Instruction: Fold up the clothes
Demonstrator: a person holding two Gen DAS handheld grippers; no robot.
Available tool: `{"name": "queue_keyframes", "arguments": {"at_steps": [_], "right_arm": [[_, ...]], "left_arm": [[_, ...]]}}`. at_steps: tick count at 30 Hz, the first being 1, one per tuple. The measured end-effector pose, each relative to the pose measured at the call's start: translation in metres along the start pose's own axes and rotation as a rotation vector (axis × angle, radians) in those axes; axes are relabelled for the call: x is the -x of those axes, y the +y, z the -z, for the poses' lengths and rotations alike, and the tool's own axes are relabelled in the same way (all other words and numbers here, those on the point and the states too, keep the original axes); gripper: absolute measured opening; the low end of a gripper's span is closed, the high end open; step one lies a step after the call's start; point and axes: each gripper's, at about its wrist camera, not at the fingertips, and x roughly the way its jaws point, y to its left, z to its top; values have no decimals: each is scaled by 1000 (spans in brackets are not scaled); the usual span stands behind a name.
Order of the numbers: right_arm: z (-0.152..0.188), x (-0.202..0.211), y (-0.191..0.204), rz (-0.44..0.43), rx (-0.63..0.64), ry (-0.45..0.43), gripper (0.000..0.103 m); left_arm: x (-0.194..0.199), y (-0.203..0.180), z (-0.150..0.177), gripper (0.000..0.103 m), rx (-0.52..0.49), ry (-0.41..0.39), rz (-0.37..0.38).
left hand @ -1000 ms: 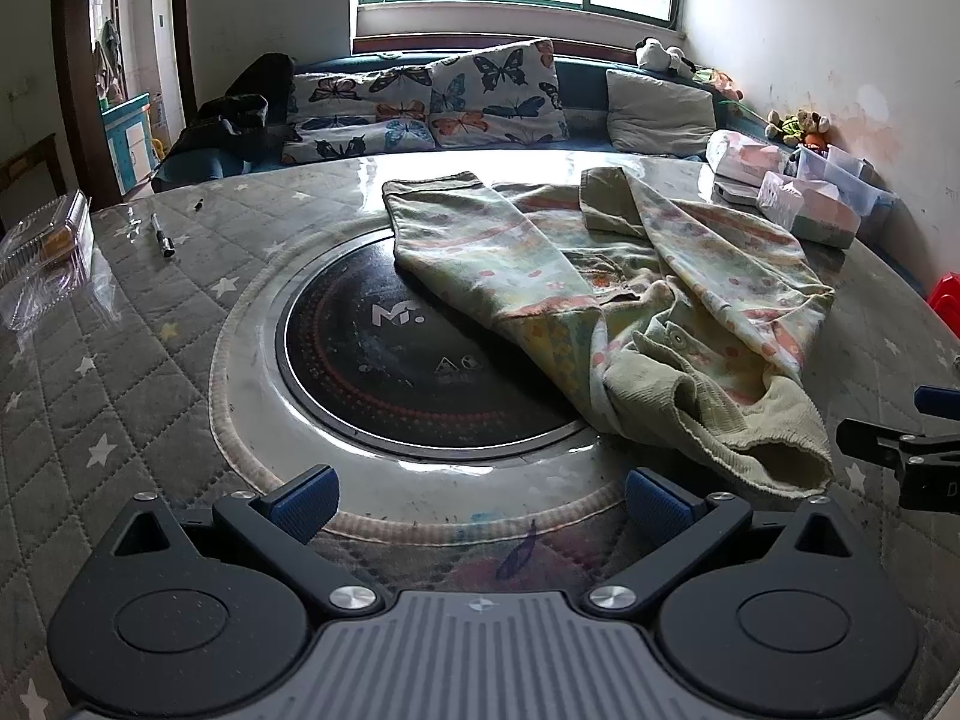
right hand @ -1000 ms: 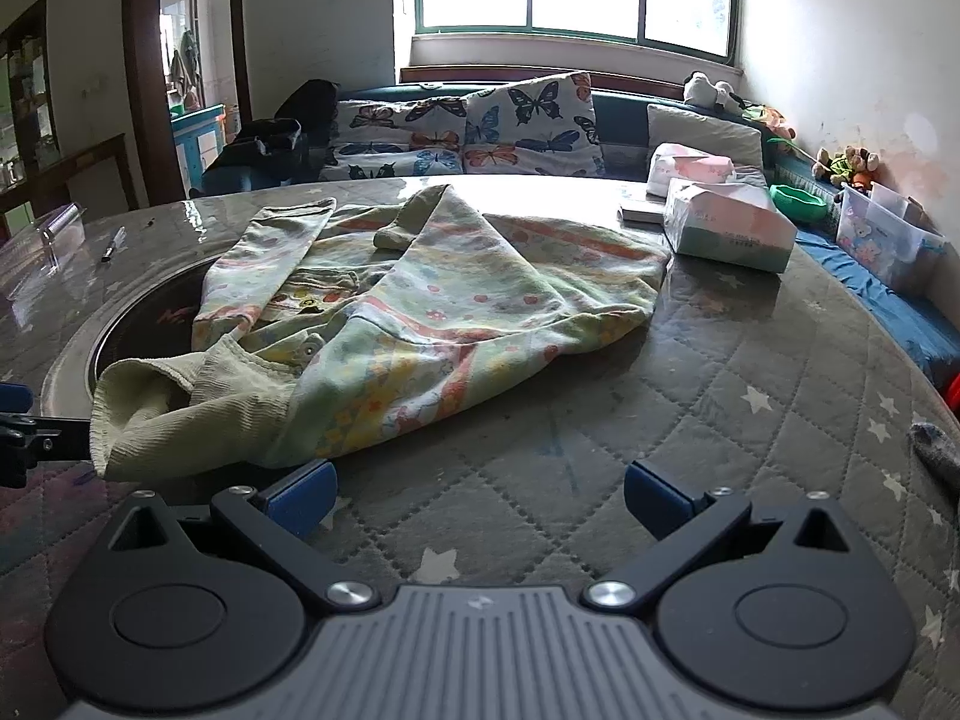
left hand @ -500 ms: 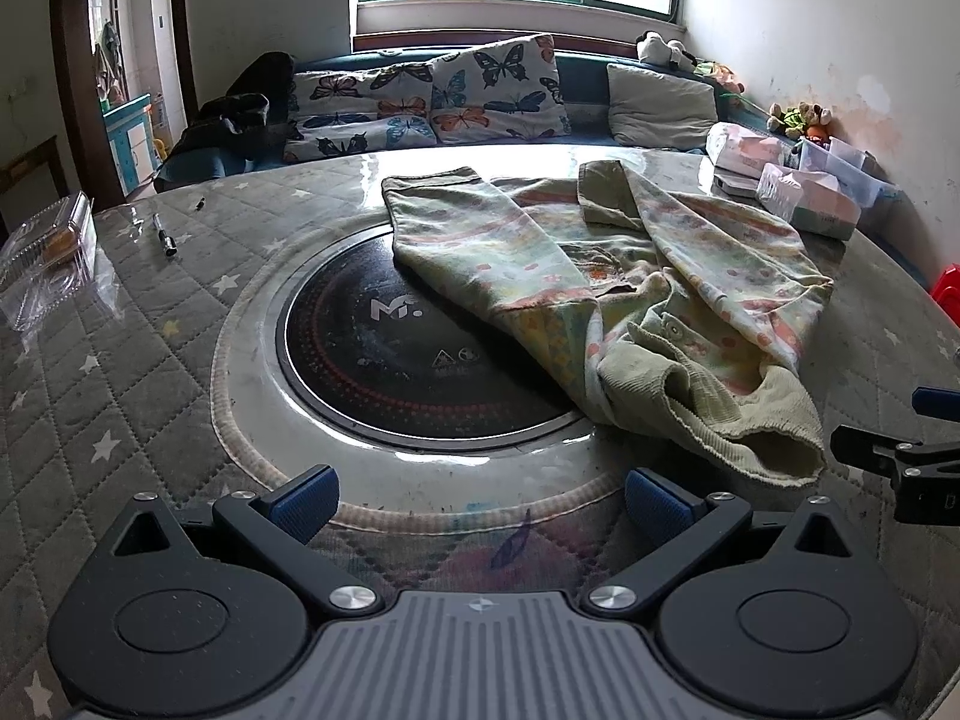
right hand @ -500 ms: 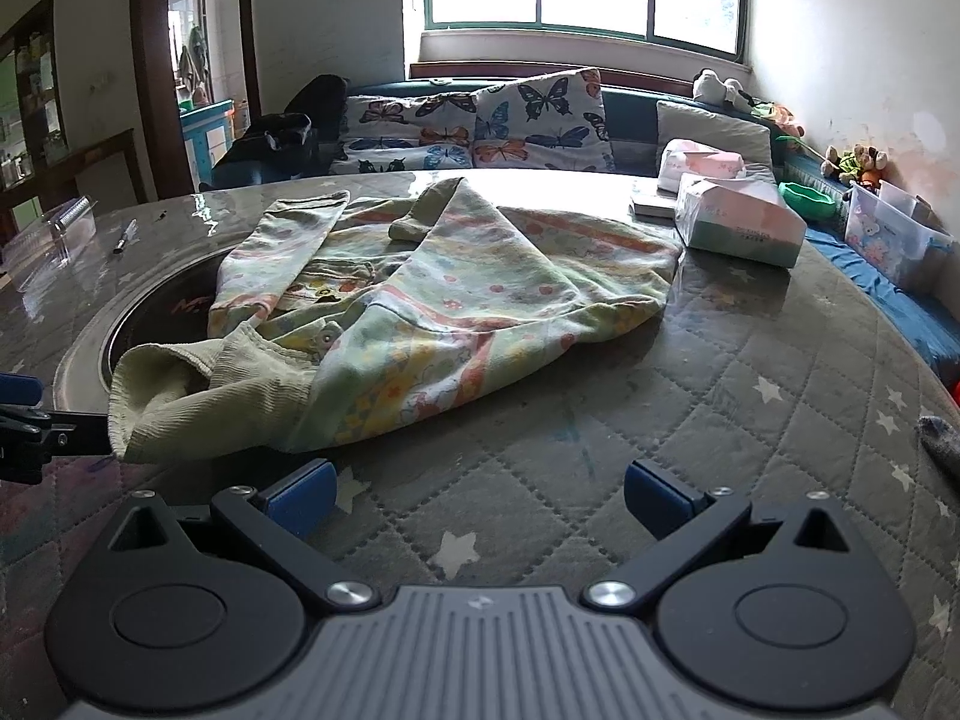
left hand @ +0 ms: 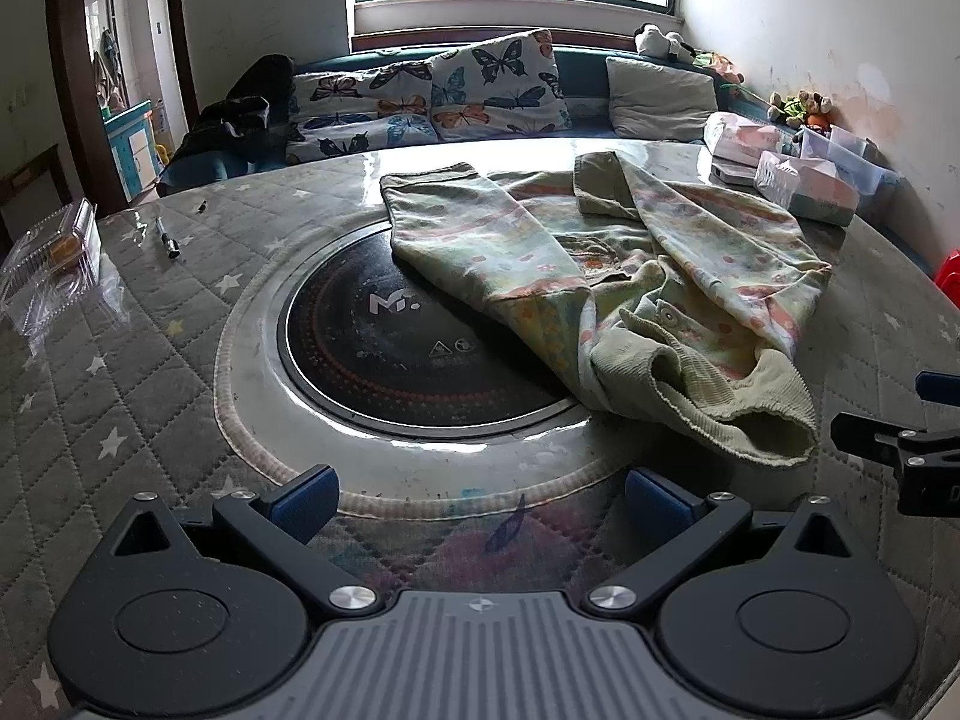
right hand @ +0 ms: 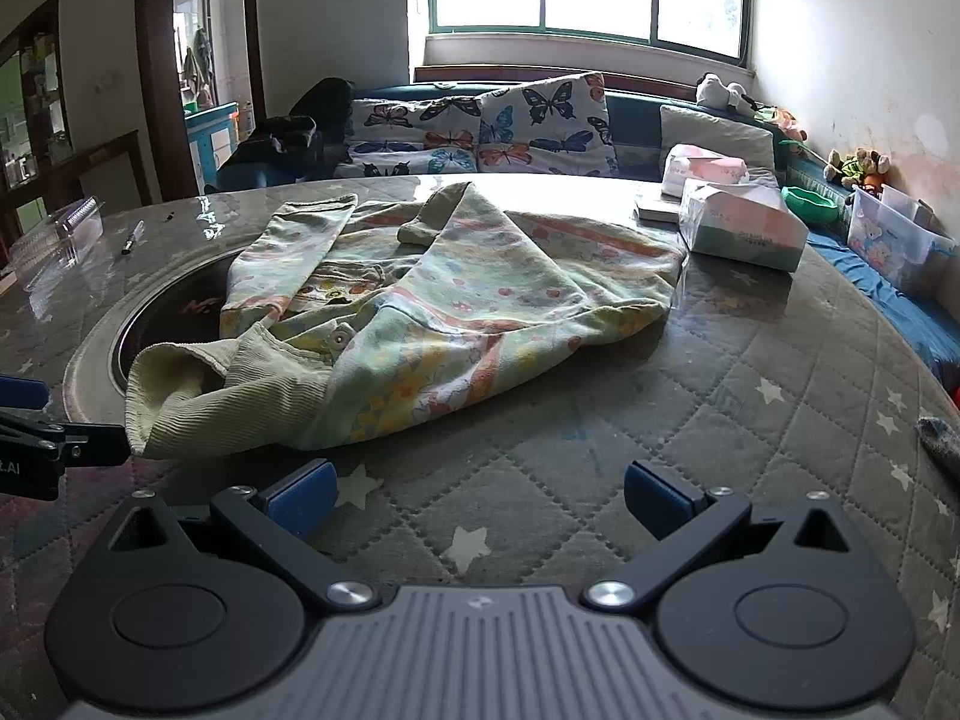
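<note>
Lying ahead: jacket (right hand: pixel 420 312), crumpled, long axis probably running away toward the window.
Nearer: right gripper (right hand: pixel 477 495) (ribbed hem just beside).
Grippers: left gripper (left hand: pixel 477 495) too, both spread, empty.

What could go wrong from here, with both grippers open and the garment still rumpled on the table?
1. The garment lies bunched, with a sleeve crossed over the body; a pinch at the near ribbed hem might catch several layers and fold unevenly.
2. It partly covers the glossy black round plate, so the cloth may slide when pulled.
3. The tissue packs sit beside its far edge and could be pushed.
</note>
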Motion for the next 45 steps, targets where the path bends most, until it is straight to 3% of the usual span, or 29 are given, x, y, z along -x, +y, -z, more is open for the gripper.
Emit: {"name": "queue_keyframes", "arguments": {"at_steps": [28,45], "right_arm": [[-10,-13,0,-1,30,22,103],[-36,-24,-17,10,74,12,103]], "left_arm": [[-11,7,-15,103,9,5,-29],[-27,16,-59,103,39,-19,-21]]}}
